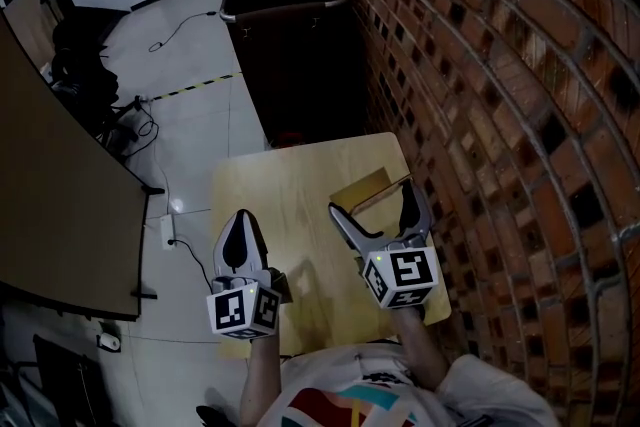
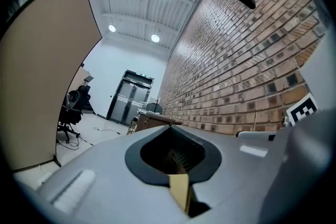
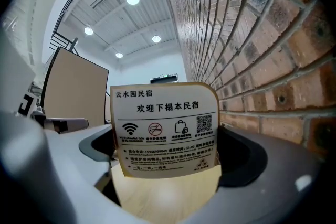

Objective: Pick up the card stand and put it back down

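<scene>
The card stand (image 1: 362, 188) is a wooden holder with a white printed card, near the right edge of the small wooden table (image 1: 285, 190). My right gripper (image 1: 372, 197) has its jaws spread wide, one against each side of the stand, so it is shut on it. In the right gripper view the card stand (image 3: 165, 134) fills the whole gap of the right gripper (image 3: 167, 165), slightly tilted. Whether it rests on the table or hangs just above it, I cannot tell. My left gripper (image 1: 240, 218) hovers over the table's left part, shut and holding nothing. In its own view, the left gripper (image 2: 173, 152) has its jaws together.
A brick wall (image 1: 500, 115) runs close along the table's right side. A dark cabinet (image 1: 290, 25) with a tray on top stands just beyond the table's far edge. A long partition (image 1: 60, 195) and an office chair (image 1: 85, 45) stand to the left across the floor.
</scene>
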The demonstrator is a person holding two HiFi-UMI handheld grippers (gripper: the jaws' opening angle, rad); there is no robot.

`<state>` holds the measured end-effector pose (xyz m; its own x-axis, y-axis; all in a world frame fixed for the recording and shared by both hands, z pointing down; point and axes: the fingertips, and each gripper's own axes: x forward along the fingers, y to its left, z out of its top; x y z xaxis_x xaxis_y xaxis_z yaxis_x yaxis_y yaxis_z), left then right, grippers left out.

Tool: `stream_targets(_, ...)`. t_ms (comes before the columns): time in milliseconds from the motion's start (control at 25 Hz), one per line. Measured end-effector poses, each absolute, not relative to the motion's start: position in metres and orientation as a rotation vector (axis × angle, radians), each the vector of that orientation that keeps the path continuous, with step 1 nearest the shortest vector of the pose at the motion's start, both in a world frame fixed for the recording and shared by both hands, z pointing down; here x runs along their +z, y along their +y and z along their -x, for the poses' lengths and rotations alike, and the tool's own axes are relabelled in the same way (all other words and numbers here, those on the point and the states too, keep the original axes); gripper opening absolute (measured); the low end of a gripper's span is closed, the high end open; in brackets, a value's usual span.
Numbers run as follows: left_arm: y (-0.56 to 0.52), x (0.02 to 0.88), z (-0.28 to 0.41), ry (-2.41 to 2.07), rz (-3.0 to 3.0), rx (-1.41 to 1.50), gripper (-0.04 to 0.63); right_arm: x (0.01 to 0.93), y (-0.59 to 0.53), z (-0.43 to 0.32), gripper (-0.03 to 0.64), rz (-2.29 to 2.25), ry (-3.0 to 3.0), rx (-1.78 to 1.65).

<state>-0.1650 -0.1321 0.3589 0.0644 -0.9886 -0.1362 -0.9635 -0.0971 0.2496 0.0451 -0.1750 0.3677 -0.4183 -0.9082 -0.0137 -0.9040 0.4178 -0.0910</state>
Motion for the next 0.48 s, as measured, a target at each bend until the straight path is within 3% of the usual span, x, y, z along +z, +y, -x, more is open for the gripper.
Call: stream_targets(480, -0.128, 0.366, 0.167, -2.044, -2.206, -0.385, 0.006, 0.38, -0.175, -0.048, 0.575, 1.679, 2.602, -0.145)
